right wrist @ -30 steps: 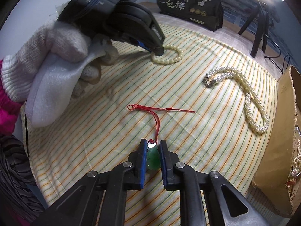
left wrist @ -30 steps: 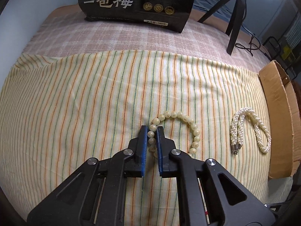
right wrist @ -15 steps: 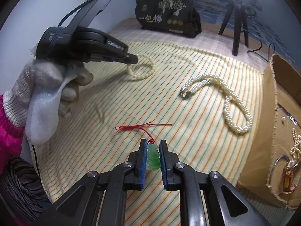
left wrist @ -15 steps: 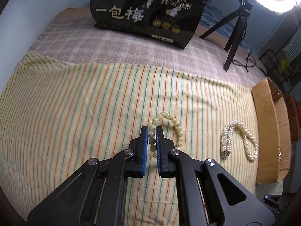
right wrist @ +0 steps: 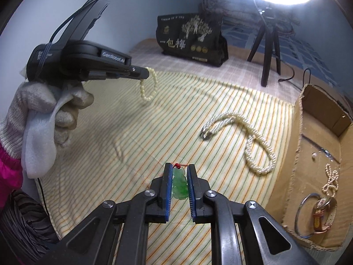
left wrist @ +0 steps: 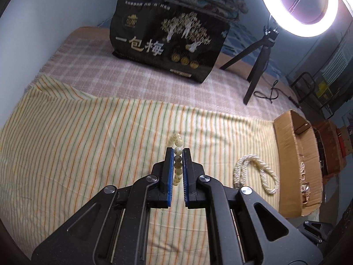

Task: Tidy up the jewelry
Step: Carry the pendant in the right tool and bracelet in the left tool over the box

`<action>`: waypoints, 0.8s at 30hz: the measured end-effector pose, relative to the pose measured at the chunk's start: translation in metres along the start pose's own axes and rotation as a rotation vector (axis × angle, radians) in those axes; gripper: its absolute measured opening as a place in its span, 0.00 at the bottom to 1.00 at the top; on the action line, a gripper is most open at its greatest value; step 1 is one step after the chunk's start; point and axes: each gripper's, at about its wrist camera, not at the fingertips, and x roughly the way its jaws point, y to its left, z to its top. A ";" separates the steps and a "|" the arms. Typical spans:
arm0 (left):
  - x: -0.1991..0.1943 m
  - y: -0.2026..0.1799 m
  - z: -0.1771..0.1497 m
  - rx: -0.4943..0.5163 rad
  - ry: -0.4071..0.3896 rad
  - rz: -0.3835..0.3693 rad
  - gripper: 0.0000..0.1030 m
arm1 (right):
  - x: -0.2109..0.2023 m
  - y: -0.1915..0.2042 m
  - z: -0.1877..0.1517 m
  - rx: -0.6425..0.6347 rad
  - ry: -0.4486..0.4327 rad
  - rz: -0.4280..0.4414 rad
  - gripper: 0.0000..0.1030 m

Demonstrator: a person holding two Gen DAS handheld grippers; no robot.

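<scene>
My left gripper (left wrist: pixel 177 152) is shut on a cream bead bracelet (left wrist: pixel 177 159), whose beads run between the blue pads. In the right wrist view that bracelet (right wrist: pixel 148 86) hangs in a loop from the left gripper (right wrist: pixel 144 74), clear of the striped cloth (right wrist: pixel 198 101). My right gripper (right wrist: pixel 179 169) is shut on a green jade pendant (right wrist: pixel 179 184) with a red knot at its top; its red cord is barely visible. A twisted pearl necklace (right wrist: pixel 249 141) lies on the cloth, also seen as the necklace (left wrist: pixel 256 174) to the right of my left gripper.
An open cardboard box (right wrist: pixel 317 159) at the right edge holds a watch (right wrist: pixel 322 212), a bangle and a pearl strand. A black printed bag (right wrist: pixel 189 37) and a tripod (right wrist: pixel 268 50) under a ring light stand at the back. A gloved hand (right wrist: pixel 44 114) holds the left gripper.
Both grippers have risen from the cloth. The bead bracelet has come off the cloth and now hangs from the left gripper. The pendant's red cord has lifted off the cloth with the right gripper.
</scene>
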 end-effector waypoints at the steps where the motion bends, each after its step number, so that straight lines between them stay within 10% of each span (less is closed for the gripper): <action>1: -0.002 -0.002 0.000 0.005 -0.006 -0.004 0.05 | -0.002 0.000 0.001 0.003 -0.005 -0.002 0.11; 24: -0.054 -0.073 -0.008 0.110 -0.088 -0.146 0.05 | -0.073 -0.050 0.038 0.115 -0.202 -0.072 0.11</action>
